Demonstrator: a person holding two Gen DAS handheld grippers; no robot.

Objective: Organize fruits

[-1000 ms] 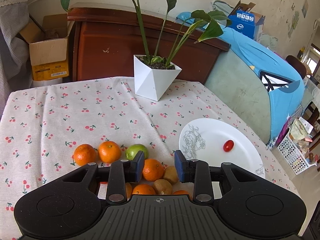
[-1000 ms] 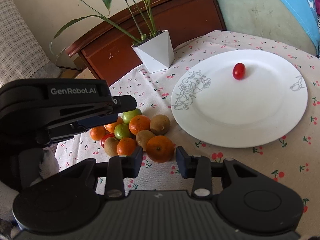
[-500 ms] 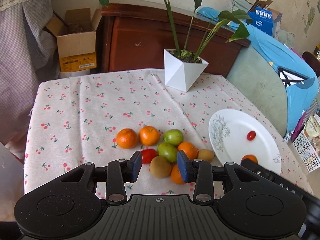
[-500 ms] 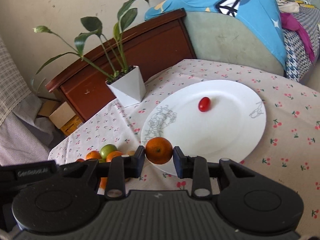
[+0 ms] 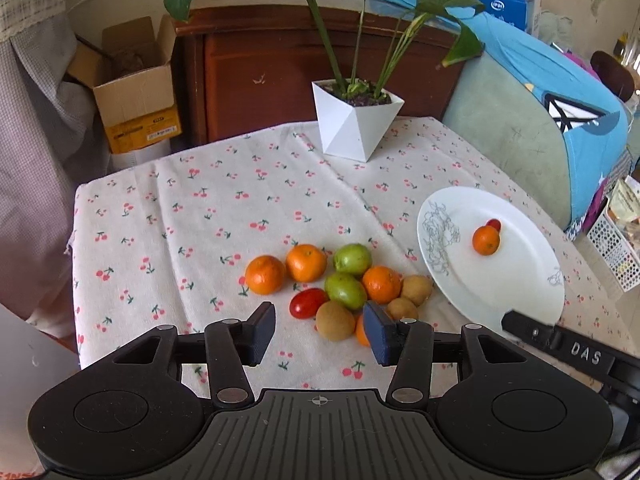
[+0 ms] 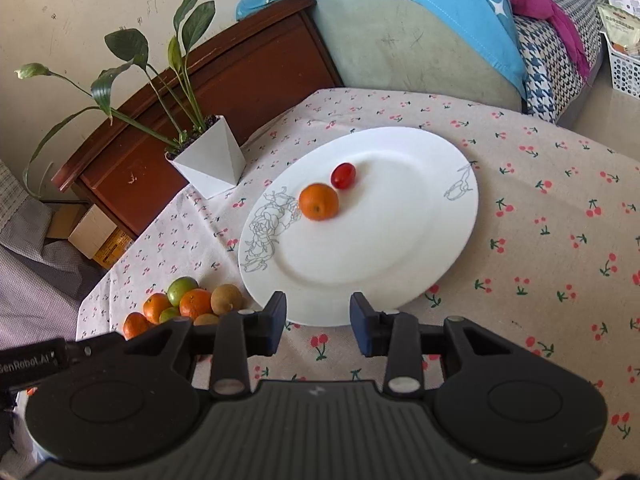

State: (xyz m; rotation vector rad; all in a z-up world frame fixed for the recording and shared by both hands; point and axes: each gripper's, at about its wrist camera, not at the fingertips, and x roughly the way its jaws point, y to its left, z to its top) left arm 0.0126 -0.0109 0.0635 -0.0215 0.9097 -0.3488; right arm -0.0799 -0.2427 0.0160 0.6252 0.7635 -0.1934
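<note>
Orange (image 6: 318,201) sits on plate (image 6: 452,240); both claws, right (image 6: 318,324) and left (image 5: 320,332), opening empty, so next comes grabbing from the pile (image 5: 344,290)

We hold our left gripper (image 5: 319,330) tilted steeply downward, its jaws opening with nothing gripped between the blue pads. Our right gripper (image 6: 318,322) also angles down and forward, its jaws opening too, and the gap between them is empty. In the left wrist view the right gripper's black body reaches in at the lower right edge.
</note>
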